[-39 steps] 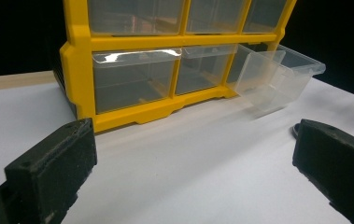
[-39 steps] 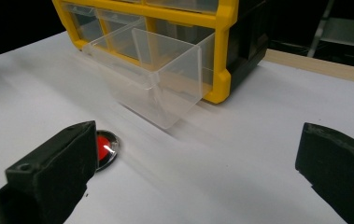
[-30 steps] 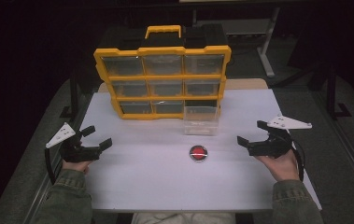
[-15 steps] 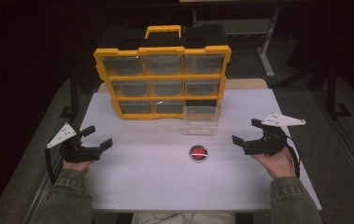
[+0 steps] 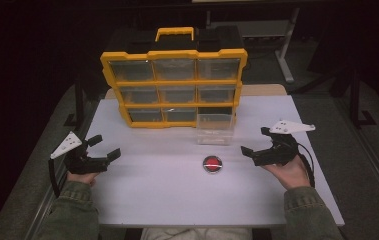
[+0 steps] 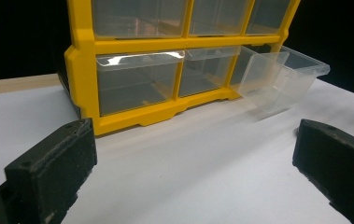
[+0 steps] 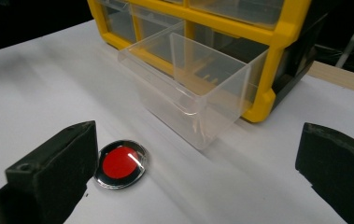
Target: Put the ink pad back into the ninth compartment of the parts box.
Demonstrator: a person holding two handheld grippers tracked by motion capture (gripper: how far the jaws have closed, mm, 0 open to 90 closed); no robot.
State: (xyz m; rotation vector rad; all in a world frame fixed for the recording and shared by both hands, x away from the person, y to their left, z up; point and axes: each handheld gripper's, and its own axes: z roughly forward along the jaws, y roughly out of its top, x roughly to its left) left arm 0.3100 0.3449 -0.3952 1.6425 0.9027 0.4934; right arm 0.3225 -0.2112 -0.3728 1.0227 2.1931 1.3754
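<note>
Your right gripper (image 5: 253,141) hangs just above the white table (image 5: 152,195) with its jaws spread wide and nothing between them. It sits just to the right of the red round disc (image 5: 212,164), close but not touching. In the right gripper view the disc (image 7: 120,164) lies flat on the table beside your left-hand jaw (its rim looks shiny and dark, its face red). Just beyond it stands the clear drawer (image 5: 216,128), pulled out of the bottom right slot of the yellow organizer (image 5: 173,82) and resting on the table, empty as far as the right gripper view shows (image 7: 194,88).

Your left gripper (image 5: 103,147) waits near the table's left edge, well apart from the disc, jaws likewise spread and holding nothing. The left gripper view looks across bare table at the organizer's lower drawers (image 6: 137,81).
</note>
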